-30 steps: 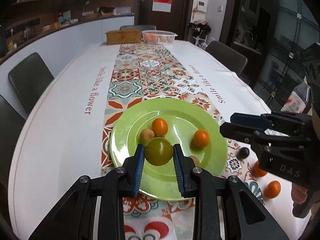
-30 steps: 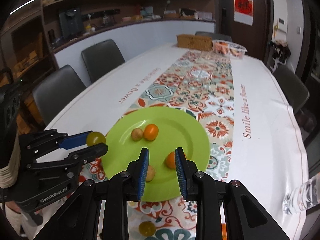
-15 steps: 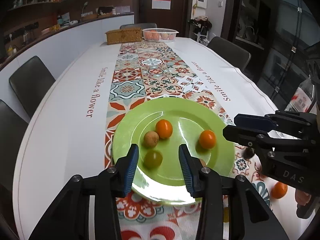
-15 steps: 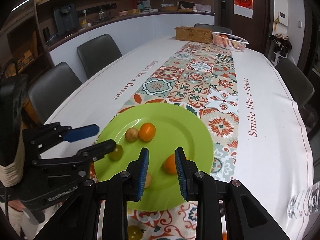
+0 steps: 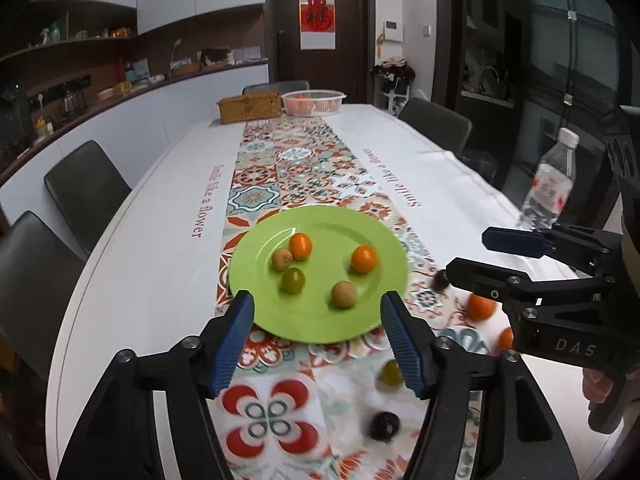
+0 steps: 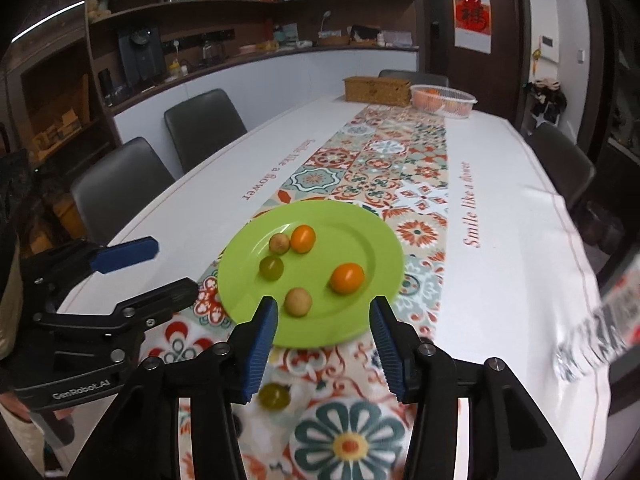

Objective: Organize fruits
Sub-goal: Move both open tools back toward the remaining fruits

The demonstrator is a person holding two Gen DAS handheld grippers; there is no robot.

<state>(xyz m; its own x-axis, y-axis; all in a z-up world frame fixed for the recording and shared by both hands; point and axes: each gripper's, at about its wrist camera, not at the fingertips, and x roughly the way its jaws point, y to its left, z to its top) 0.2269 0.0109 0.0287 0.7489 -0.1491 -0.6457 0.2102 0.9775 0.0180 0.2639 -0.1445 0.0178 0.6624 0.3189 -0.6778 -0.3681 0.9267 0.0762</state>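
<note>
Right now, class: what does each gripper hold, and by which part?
Nothing. The left gripper and right gripper are both empty, jaws opening; the fruits lie on the plate.

A long white tabletop (image 5: pixel 152 240) carries a patterned runner (image 5: pixel 296 168) down its middle. On the runner lie a green plate (image 5: pixel 320 320), loose fruits near the near edge, and at the far end a wicker box (image 5: pixel 248 108) and a basket (image 5: pixel 314 102). A water bottle (image 5: pixel 548 188) stands by the right edge.

plate (image 5: pixel 320 320): 1; fruits on plate (image 5: pixel 364 259): 5; bottle (image 5: pixel 550 184): 1
</note>
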